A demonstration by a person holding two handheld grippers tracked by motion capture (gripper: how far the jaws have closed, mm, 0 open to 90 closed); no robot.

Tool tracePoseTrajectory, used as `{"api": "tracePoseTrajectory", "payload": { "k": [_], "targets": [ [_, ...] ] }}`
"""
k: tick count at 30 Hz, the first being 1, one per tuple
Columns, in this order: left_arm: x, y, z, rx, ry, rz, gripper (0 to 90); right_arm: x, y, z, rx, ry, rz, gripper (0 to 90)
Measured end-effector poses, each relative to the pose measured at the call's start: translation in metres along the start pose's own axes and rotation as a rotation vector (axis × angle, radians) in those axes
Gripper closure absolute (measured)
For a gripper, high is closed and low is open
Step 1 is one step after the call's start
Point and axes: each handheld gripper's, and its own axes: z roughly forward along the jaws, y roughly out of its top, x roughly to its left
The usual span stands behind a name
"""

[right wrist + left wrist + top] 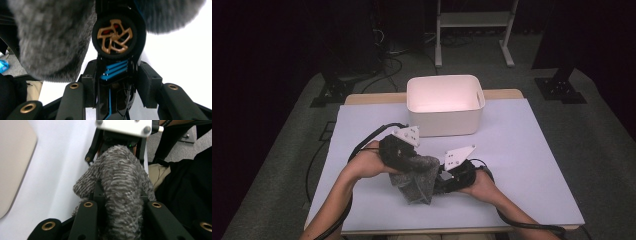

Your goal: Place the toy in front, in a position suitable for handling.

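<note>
Black tongs [412, 167]; brass rivets; trailing cables

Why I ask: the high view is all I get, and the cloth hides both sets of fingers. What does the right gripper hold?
Observer: The right gripper has its fingers shut on what looks like a black toy car with blue stripes.
Operator: And the left one?
Observer: The left gripper is shut on the grey fuzzy cloth, which bunches up between its fingers.
Operator: Is the car covered?
Observer: Partly. The cloth hangs over its far end, but one gold spoked wheel is bare.
</note>
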Motion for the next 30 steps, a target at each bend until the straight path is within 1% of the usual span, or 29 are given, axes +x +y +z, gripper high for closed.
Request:
{"api": "tracePoseTrajectory", "payload": {
  "k": [1, 4, 6, 8, 11, 14, 16, 17, 21, 23, 25, 27, 28, 29, 30],
  "targets": [
    [0.0, -0.002, -0.002, -0.001, 0.003, -0.013, 72.0, -0.001, -0.002, -0.002, -0.008, 0.0, 0.008, 55.4],
    [0.002, -0.008, -0.003, 0.019, 0.019, -0.03, 72.1, -0.002, -0.007, -0.009, -0.022, -0.001, 0.024, 55.4],
    [0.003, -0.011, -0.001, 0.028, 0.018, -0.036, 72.1, -0.002, -0.009, -0.012, -0.027, -0.004, 0.028, 55.4],
    [0.004, -0.012, 0.003, 0.022, 0.004, -0.039, 72.1, -0.001, -0.011, -0.014, -0.028, -0.011, 0.029, 55.5],
    [0.003, -0.012, 0.005, 0.019, 0.001, -0.042, 72.1, 0.002, -0.013, -0.018, -0.034, -0.023, 0.029, 55.7],
    [0.003, -0.007, 0.006, 0.025, 0.0, -0.028, 72.1, 0.003, -0.015, -0.02, -0.036, -0.032, 0.041, 55.8],
    [0.003, -0.002, 0.008, 0.028, 0.004, -0.013, 72.1, 0.003, -0.015, -0.021, -0.035, -0.028, 0.048, 55.9],
    [0.003, 0.0, 0.008, 0.031, 0.004, -0.012, 72.1, 0.002, -0.015, -0.023, -0.033, -0.028, 0.059, 55.9],
    [0.004, 0.009, 0.013, 0.031, -0.002, -0.001, 72.0, 0.0, -0.017, -0.033, -0.007, -0.053, 0.066, 55.9],
    [0.004, 0.015, 0.016, 0.025, -0.007, 0.011, 72.1, -0.001, -0.02, -0.041, 0.003, -0.068, 0.068, 55.9],
    [0.005, 0.021, 0.019, 0.033, -0.004, 0.029, 72.1, -0.002, -0.023, -0.049, 0.014, -0.084, 0.071, 55.9],
    [0.005, 0.025, 0.021, 0.034, -0.005, 0.036, 72.1, -0.002, -0.026, -0.059, 0.038, -0.1, 0.081, 55.9],
    [0.005, 0.028, 0.023, 0.036, -0.008, 0.041, 72.1, -0.003, -0.029, -0.063, 0.059, -0.111, 0.072, 55.8],
    [0.005, 0.029, 0.023, 0.036, -0.007, 0.042, 72.1, -0.004, -0.031, -0.069, 0.083, -0.12, 0.076, 55.9],
    [0.005, 0.031, 0.024, 0.035, -0.008, 0.044, 72.1, -0.004, -0.032, -0.072, 0.088, -0.122, 0.081, 55.9]
  ]
}}
